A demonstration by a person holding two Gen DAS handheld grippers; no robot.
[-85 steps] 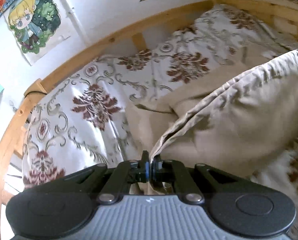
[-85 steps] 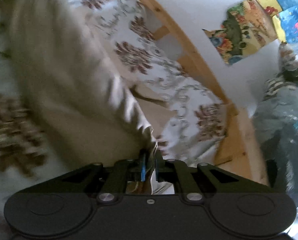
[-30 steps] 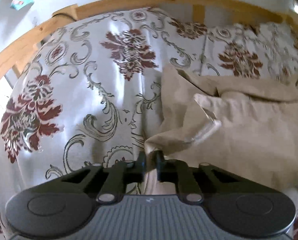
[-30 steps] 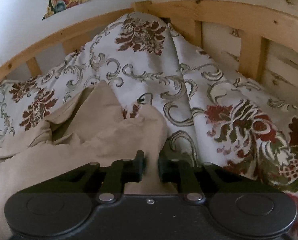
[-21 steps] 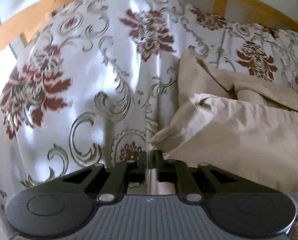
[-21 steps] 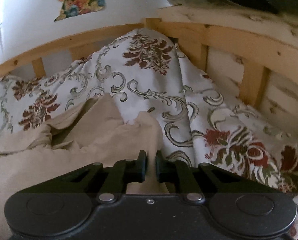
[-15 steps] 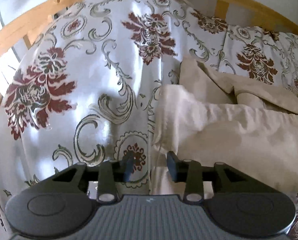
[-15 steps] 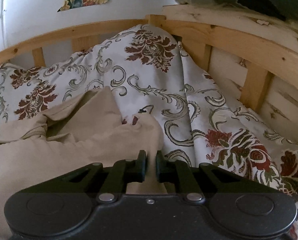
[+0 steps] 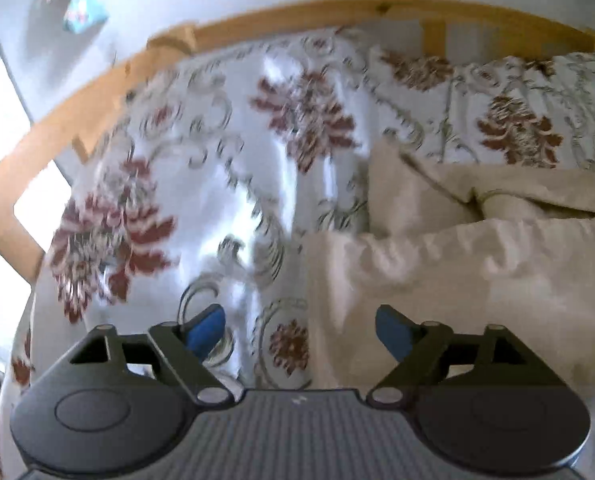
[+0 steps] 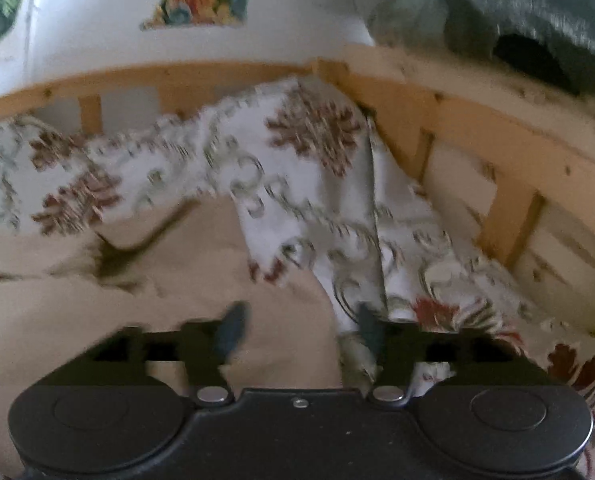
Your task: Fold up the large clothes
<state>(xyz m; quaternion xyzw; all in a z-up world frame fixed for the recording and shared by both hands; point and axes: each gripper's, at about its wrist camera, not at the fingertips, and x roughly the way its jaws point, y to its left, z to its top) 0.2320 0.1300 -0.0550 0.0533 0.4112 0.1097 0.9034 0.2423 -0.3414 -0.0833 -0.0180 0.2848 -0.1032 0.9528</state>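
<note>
- Hovering low, my left gripper (image 9: 300, 330) and right gripper (image 10: 299, 330) both have jaws spread wide, holding nothing.
- Beyond them, the beige garment (image 9: 477, 272) lies folded over on the floral bedspread (image 9: 225, 184).
- Risk, I judge: its loose upper layer could slide or spring open on slippery fabric.
- Farthest: wooden bed rail (image 10: 477, 120).

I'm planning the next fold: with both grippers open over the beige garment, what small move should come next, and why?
Probably lower the left gripper onto the beige garment's near-left edge and close. Both it and the right gripper are open and hold nothing, and the garment lies doubled on the floral bedspread, so another fold needs a fresh grip.
</note>
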